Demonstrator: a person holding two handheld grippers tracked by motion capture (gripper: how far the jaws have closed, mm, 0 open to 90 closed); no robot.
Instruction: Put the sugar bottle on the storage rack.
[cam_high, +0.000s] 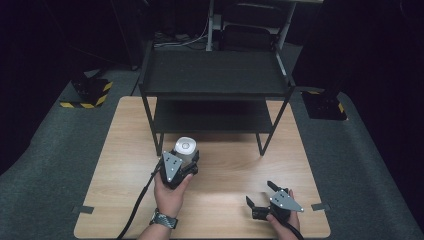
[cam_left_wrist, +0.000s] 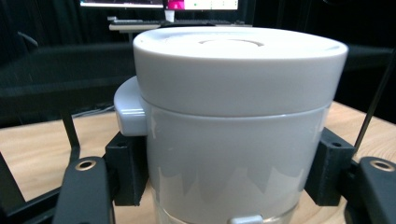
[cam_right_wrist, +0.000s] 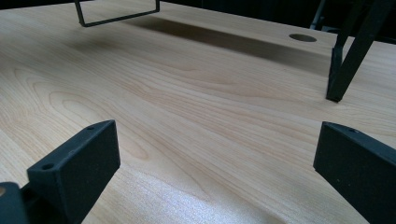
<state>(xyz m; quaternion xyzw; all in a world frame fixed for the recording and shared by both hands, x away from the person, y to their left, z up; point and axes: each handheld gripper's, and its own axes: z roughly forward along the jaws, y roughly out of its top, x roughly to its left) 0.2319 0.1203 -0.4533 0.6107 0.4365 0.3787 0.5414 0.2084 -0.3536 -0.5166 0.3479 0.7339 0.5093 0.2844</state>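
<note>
With the left gripper (cam_high: 186, 159) fingers (cam_left_wrist: 125, 170) clamped on the white lidded canister (cam_left_wrist: 238, 126), just before the black shelf rack (cam_high: 215, 90) on the desk (cam_high: 120, 150), keep it upright, probably for shelving; the right gripper (cam_high: 262, 194) fingers (cam_right_wrist: 77, 163) stand apart, empty.

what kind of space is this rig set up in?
Probably a lab or recording workspace, not a home. A wooden table with a black two-tier rack stands on grey carpet, hazard-striped bases flank it, and a desk with monitors sits behind the white lidded container.
</note>
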